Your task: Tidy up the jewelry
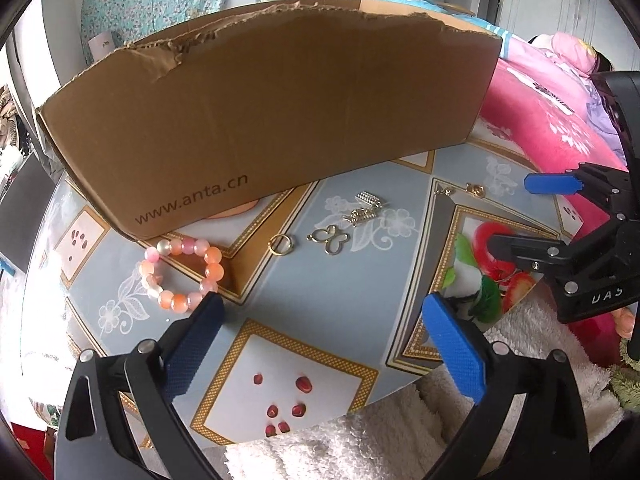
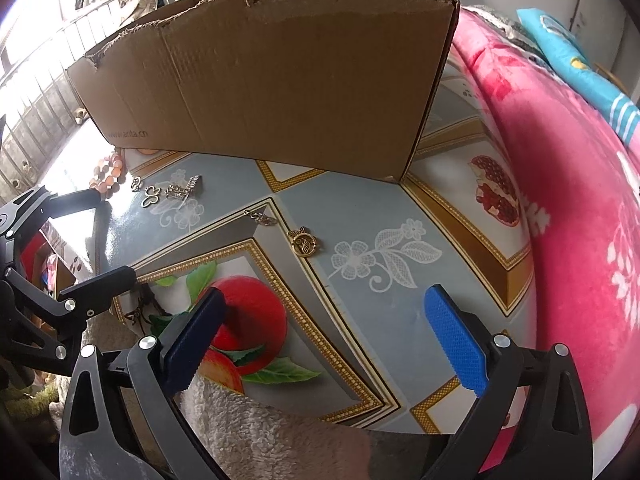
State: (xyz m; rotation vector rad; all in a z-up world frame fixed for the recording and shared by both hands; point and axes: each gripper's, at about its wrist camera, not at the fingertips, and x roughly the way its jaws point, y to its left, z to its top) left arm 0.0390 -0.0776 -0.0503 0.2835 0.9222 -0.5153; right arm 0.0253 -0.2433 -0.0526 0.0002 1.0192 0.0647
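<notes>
Jewelry lies on a patterned table in front of a cardboard box (image 1: pixel 276 120). A pink and orange bead bracelet (image 1: pixel 182 274) rests just beyond my left gripper's left fingertip. Further on lie a gold ring (image 1: pixel 281 245), a butterfly pendant (image 1: pixel 330 240) and a silver clasp piece (image 1: pixel 366 208). My left gripper (image 1: pixel 324 320) is open and holds nothing. In the right wrist view a round gold pendant (image 2: pixel 305 243) and a small clasp (image 2: pixel 262 218) lie ahead of my right gripper (image 2: pixel 326 316), which is open and holds nothing.
The box (image 2: pixel 280 80) stands open-topped across the back of the table (image 2: pixel 372 208). A pink floral blanket (image 2: pixel 568 200) borders the table's right side. A white fleecy sleeve (image 1: pixel 340 448) lies under the grippers at the table's near edge.
</notes>
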